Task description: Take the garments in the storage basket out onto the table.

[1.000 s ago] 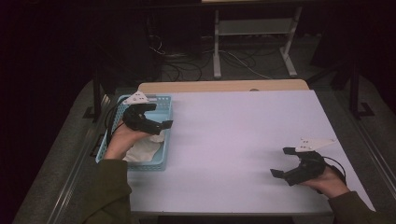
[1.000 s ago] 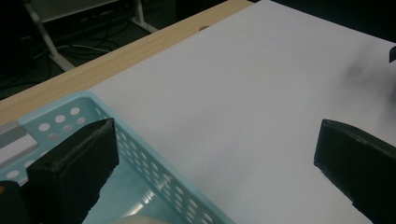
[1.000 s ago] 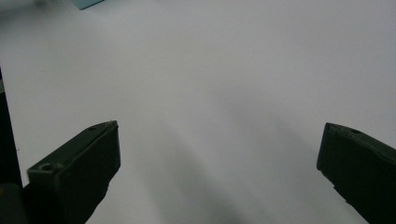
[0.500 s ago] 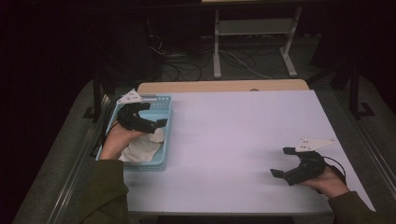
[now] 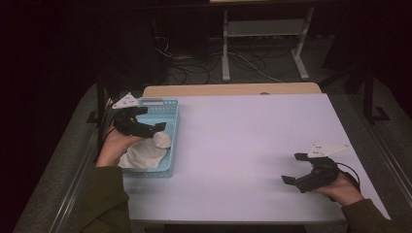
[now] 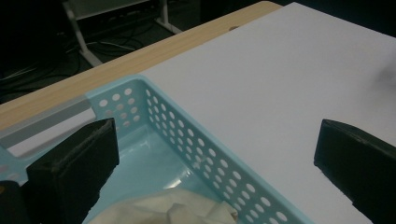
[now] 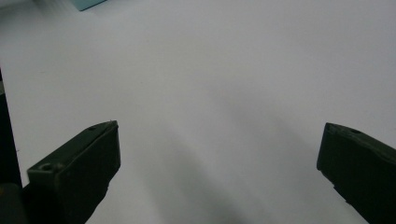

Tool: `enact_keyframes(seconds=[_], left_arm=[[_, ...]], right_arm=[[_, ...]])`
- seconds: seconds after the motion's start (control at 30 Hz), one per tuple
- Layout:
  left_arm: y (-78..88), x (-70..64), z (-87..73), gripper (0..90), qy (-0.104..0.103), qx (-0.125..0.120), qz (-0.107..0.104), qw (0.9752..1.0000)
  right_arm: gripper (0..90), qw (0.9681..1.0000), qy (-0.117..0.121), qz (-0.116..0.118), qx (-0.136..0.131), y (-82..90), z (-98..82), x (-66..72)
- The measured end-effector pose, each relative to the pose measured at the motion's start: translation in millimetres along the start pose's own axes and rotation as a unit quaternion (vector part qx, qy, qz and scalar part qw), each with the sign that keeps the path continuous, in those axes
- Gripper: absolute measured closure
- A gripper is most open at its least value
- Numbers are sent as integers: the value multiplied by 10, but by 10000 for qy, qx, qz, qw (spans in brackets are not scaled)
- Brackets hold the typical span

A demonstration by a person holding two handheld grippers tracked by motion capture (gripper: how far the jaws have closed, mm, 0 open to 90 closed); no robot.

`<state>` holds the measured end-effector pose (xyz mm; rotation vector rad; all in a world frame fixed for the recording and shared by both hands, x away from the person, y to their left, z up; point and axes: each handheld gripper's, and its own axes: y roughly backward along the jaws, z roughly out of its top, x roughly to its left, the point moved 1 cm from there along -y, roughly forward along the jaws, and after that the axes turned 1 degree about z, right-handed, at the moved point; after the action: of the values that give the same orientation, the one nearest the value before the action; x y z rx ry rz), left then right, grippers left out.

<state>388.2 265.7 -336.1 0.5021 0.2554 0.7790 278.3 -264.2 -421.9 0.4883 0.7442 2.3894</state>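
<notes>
Holding white cloth (image 5: 145, 151) in blue basket (image 5: 167, 121), L claw (image 5: 148, 121) over it.

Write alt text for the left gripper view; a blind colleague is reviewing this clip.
The left gripper, jaws wide open, hangs over the near corner of a light blue perforated basket holding a crumpled white cloth. Beyond lie the white table and its wooden edge.
</notes>
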Motion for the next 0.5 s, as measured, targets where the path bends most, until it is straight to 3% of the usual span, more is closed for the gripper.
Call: enact_keyframes(seconds=[0.5], left_arm=[[104,106,-56,0,64,0,142,9999]], right_arm=[[0,10000,2,1,10,-1,-3,0]])
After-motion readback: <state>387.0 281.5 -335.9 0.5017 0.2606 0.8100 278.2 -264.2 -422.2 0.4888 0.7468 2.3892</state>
